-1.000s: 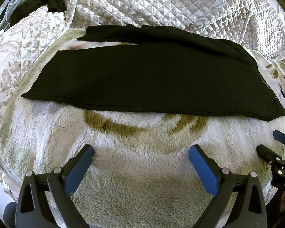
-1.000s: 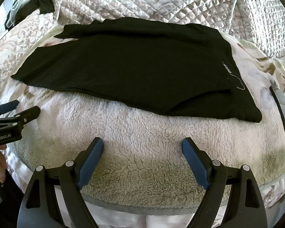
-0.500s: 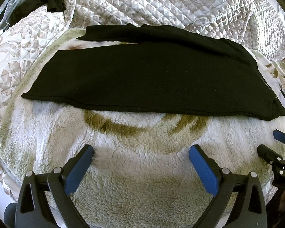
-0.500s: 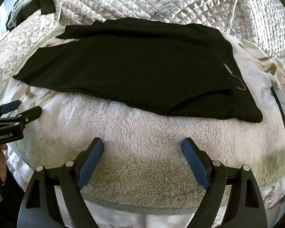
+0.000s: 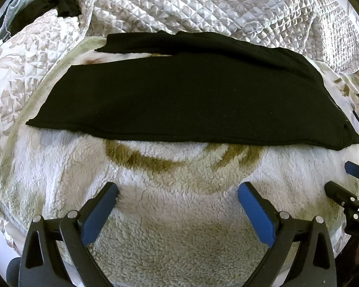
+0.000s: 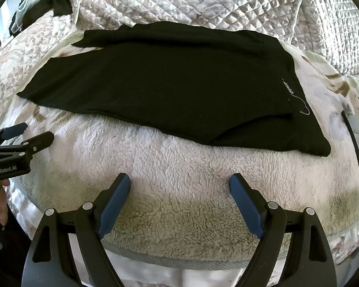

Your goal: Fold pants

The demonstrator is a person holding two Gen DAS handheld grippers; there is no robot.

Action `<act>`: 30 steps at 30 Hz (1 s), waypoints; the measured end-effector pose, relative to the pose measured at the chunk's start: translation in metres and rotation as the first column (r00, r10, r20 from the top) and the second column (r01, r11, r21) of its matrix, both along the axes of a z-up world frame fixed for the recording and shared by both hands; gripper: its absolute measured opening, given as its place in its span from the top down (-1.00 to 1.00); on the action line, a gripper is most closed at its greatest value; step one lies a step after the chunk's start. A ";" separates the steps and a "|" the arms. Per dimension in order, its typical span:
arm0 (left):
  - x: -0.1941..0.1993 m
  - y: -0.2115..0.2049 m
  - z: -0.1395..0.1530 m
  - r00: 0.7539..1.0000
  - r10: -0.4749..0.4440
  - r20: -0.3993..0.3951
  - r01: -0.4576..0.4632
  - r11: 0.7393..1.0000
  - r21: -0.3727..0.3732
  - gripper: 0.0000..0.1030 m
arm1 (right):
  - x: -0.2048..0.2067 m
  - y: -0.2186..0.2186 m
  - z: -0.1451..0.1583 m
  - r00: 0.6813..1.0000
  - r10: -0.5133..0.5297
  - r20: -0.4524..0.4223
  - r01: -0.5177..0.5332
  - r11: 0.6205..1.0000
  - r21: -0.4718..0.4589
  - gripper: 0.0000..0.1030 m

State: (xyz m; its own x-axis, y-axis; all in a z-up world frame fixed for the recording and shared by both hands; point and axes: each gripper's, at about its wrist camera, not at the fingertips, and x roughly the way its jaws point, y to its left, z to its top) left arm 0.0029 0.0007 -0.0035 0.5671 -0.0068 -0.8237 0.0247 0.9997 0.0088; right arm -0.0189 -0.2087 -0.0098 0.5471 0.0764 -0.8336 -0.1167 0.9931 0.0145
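Black pants (image 5: 179, 95) lie flat on a fluffy white blanket (image 5: 174, 215), legs to the left, waistband to the right; they also show in the right wrist view (image 6: 174, 88), with a small label near the waist. The near leg lies partly over the far one. My left gripper (image 5: 178, 192) is open and empty, hovering over the blanket short of the pants' near edge. My right gripper (image 6: 179, 183) is open and empty, likewise short of the near edge. Each gripper shows at the side of the other's view.
A quilted floral bedspread (image 5: 203, 7) bunches up behind the pants. Dark clothing (image 5: 64, 2) lies at the far left corner. A dark flat phone-like object (image 6: 357, 148) lies on the blanket right of the waistband. The bed's front edge is just below my right gripper.
Almost nothing: the right wrist view has shifted slightly, so the pants sit a touch lower and to the right. Both grippers stay open.
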 end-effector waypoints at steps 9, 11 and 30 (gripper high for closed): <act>0.000 0.002 0.004 1.000 -0.007 -0.004 0.007 1.000 -0.022 -0.97 | -0.003 -0.003 0.005 1.000 0.000 0.015 0.000 1.000 0.026 -0.65; -0.001 0.004 0.006 1.000 -0.008 0.001 0.008 0.999 -0.035 -0.97 | -0.004 -0.005 0.007 1.000 -0.005 0.021 0.005 0.999 0.040 -0.64; 0.012 0.089 0.036 0.977 0.172 0.123 -0.140 0.962 -0.234 -0.88 | 0.001 -0.082 0.019 0.971 -0.234 0.053 0.213 0.944 0.251 -0.60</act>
